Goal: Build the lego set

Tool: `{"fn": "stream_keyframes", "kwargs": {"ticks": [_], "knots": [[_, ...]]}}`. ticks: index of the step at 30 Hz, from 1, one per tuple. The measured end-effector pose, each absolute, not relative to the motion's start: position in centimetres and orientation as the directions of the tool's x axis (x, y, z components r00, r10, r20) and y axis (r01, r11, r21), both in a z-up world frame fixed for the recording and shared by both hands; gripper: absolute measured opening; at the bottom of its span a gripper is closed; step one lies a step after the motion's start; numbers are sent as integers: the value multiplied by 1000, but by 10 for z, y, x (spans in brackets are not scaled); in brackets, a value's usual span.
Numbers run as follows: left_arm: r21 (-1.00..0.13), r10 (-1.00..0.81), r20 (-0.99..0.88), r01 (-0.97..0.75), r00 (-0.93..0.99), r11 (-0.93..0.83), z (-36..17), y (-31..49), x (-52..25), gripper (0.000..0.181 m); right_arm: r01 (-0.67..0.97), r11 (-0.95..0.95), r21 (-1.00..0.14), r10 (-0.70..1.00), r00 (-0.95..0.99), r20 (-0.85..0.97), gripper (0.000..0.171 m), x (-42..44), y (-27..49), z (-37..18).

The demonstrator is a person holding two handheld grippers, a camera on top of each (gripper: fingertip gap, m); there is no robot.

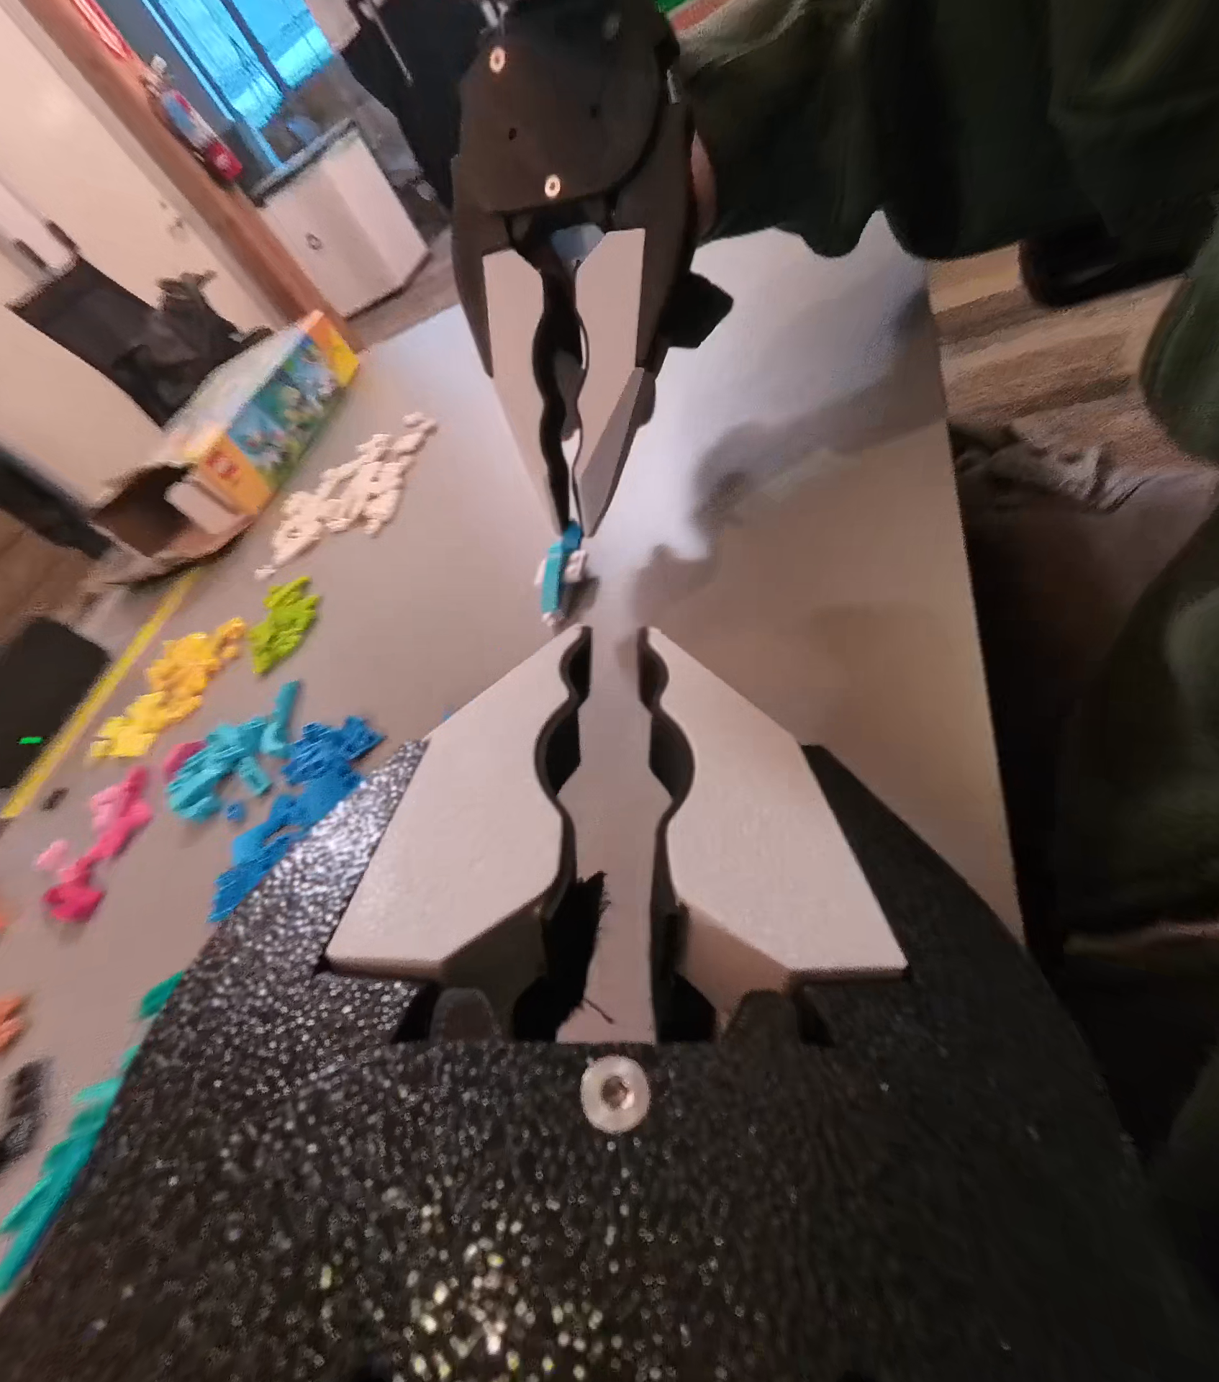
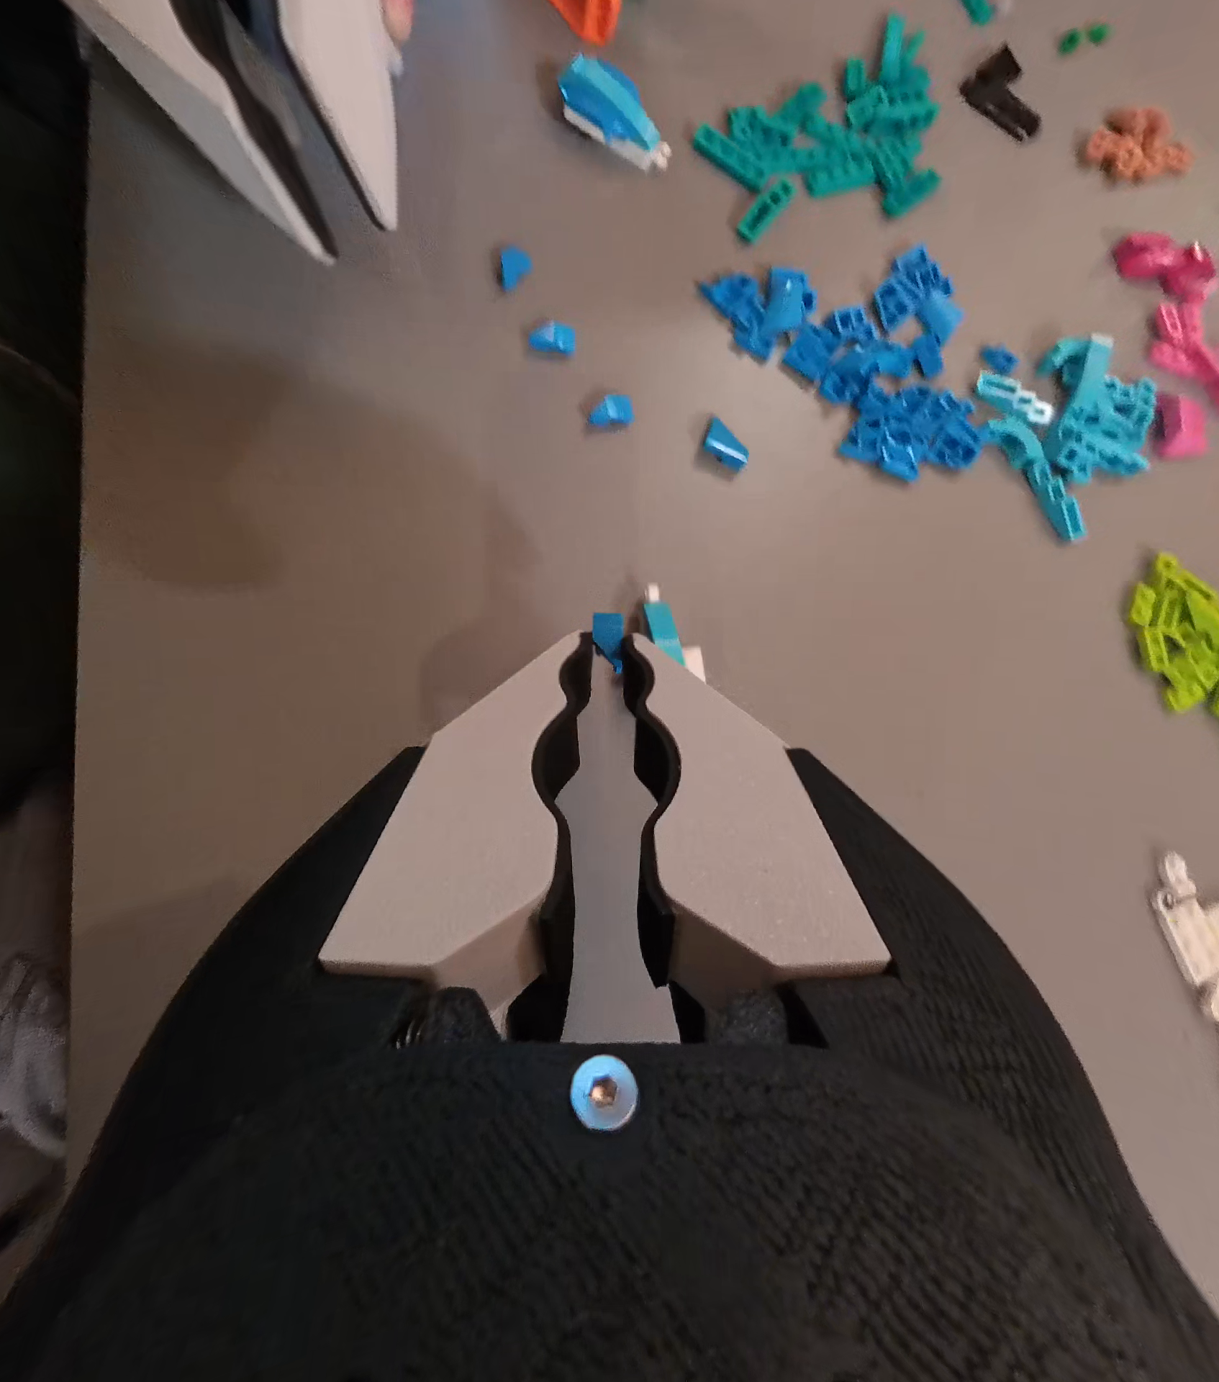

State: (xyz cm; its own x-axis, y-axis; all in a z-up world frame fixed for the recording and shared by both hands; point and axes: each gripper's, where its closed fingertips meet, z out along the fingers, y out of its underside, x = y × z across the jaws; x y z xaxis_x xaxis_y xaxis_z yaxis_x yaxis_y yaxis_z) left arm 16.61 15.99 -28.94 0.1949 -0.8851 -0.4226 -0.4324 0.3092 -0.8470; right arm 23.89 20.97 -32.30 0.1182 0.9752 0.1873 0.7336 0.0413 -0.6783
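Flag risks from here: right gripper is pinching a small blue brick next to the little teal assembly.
1. The right gripper holds the small blue brick only at its fingertips; pressing it on could twist it out.
2. The teal and white assembly sits unsupported, since the left gripper is open and empty just short of it, so a push may slide it across the table.

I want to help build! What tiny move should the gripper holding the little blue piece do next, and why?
Probably ease the right gripper down a touch to press its small blue piece onto the blue and white build at its tips. The left gripper is open and empty just in front of it, so it could steady the build.
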Motion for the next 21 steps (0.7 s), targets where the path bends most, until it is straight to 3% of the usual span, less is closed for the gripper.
{"fn": "stream_keyframes", "kwargs": {"ticks": [1, 4, 9, 18, 21], "knots": [[-861, -910, -374, -433, 182, 267, -291, 162, 176, 16, 732, 28, -681, 976, 128, 177, 6, 245, 210, -323], [-855, -936, -303, -485, 179, 183, -299, 183, 202, 35, 732, -1, -681, 978, 143, 152, 6, 255, 211, -325], [-809, -954, -233, -582, 189, 82, -323, 217, 238, 42, 723, -13, -691, 980, 148, 136, 6, 262, 212, -329], [-766, -974, -164, -642, 158, 25, -345, 231, 240, 14, 703, 8, -711, 984, 123, 132, 6, 263, 215, -329], [-751, -975, -165, -660, 148, 27, -350, 233, 239, 12, 700, 21, -714, 986, 103, 129, 6, 261, 216, -330]]}}
